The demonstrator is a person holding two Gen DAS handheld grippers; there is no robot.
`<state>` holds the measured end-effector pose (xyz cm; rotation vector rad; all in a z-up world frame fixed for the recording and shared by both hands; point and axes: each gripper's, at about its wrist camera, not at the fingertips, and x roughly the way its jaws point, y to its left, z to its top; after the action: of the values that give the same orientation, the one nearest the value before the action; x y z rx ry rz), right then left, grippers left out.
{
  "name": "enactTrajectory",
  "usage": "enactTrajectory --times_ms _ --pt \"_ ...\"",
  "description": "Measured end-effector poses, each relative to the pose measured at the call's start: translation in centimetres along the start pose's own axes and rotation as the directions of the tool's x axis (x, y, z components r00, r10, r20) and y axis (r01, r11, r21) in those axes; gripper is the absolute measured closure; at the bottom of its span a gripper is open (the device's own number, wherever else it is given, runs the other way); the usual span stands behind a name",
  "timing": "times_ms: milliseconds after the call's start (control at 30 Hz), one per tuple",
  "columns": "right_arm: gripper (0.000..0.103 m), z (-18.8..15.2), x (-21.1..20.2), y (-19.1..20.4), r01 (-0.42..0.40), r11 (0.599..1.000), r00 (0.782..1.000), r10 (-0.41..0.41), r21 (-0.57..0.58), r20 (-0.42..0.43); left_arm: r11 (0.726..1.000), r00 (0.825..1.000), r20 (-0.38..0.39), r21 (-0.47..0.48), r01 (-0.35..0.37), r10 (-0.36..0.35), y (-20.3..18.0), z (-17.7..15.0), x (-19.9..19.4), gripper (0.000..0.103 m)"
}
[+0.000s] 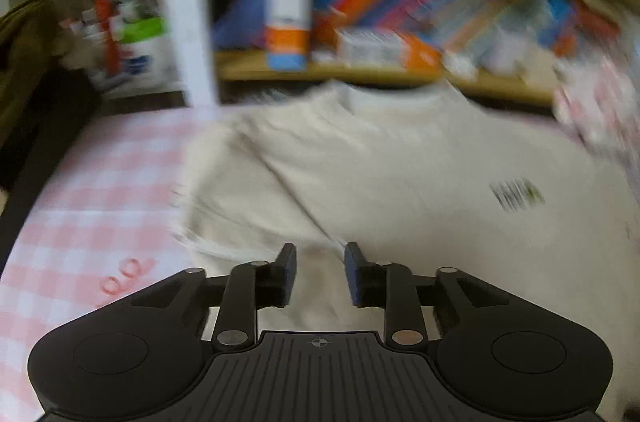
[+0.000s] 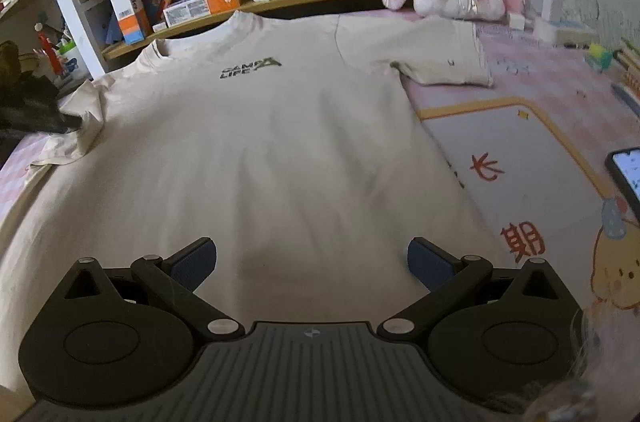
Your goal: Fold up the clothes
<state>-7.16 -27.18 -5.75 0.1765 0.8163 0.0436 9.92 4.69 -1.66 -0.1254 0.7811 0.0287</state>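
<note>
Beige t-shirt lies front up and spread on my table, collar at the far edge by the bookshelf, right sleeve flat, left sleeve bunched. My left gripper hangs over the near left cloth, jaws a little apart, nothing between them. Right gripper over the near hem, jaws wide apart, empty. I judge folding hasn't started; next I need to straighten the left sleeve, then pinch a side edge and fold inward.
</note>
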Motion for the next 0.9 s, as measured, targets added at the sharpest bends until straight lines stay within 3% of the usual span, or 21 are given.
enactTrajectory --times_ms 133,267,367,400,433,467,533,600,633,667,700,733,833,900 --pt "0.000 -0.1 0.0 0.2 0.003 1.000 1.000 -0.003 -0.003 -0.001 0.961 0.998 -0.011 -0.271 -0.058 0.058 4.8 0.7 1.2 0.073" --pt "0.000 -0.3 0.0 0.1 0.016 1.000 1.000 -0.016 0.009 -0.007 0.926 0.995 -0.047 -0.365 -0.096 0.084 7.5 0.8 2.7 0.071" --pt "0.000 -0.3 0.0 0.2 0.024 1.000 1.000 -0.024 0.018 -0.009 0.919 0.997 -0.065 -0.389 -0.055 0.032 8.2 0.8 3.7 0.072" --pt "0.000 -0.3 0.0 0.2 0.027 0.999 1.000 -0.027 0.018 -0.009 0.916 0.998 -0.049 -0.398 -0.047 0.030 8.2 1.0 3.6 0.077" --pt "0.000 -0.3 0.0 0.3 0.029 0.999 1.000 -0.029 0.018 -0.010 0.913 0.999 -0.024 -0.406 -0.045 0.038 8.1 1.2 3.3 0.103" --pt "0.000 -0.3 0.0 0.3 0.031 0.999 0.999 -0.031 0.019 -0.010 0.910 0.999 0.001 -0.414 -0.042 0.046 8.1 1.3 3.0 0.103" --pt "0.000 -0.4 0.0 0.4 0.033 0.999 0.999 -0.033 0.021 -0.010 0.926 0.998 0.066 -0.374 0.047 -0.025 6.2 2.6 2.4 0.103" --pt "0.000 -0.4 0.0 0.5 0.036 0.999 0.999 -0.035 0.023 -0.009 0.937 0.985 0.128 -0.316 0.150 -0.115 4.1 4.0 1.9 0.103" --pt "0.000 -0.4 0.0 0.5 0.036 0.999 0.999 -0.036 0.023 -0.009 0.932 0.969 0.138 -0.277 0.236 -0.204 2.7 4.7 1.9 0.103" --pt "0.000 -0.4 0.0 0.5 0.036 0.999 0.999 -0.035 0.023 -0.010 0.912 0.941 0.125 -0.238 0.335 -0.313 1.3 5.3 2.2 0.102" --pt "0.000 -0.3 0.0 0.6 0.035 0.999 0.999 -0.035 0.023 -0.010 0.900 0.923 0.109 -0.205 0.384 -0.369 0.3 5.7 2.2 0.091" --pt "0.000 -0.3 0.0 0.6 0.035 0.999 0.999 -0.034 0.022 -0.010 0.895 0.912 0.093 -0.174 0.410 -0.399 -0.6 6.0 2.2 0.089" --pt "0.000 -0.2 0.1 0.7 0.033 0.999 0.999 -0.033 0.021 -0.011 0.911 0.925 0.109 -0.166 0.377 -0.363 0.3 5.8 1.5 0.076" --pt "0.000 -0.2 0.1 0.7 0.033 0.999 0.999 -0.032 0.020 -0.012 0.931 0.952 0.105 -0.205 0.303 -0.287 2.7 5.3 1.2 0.076"
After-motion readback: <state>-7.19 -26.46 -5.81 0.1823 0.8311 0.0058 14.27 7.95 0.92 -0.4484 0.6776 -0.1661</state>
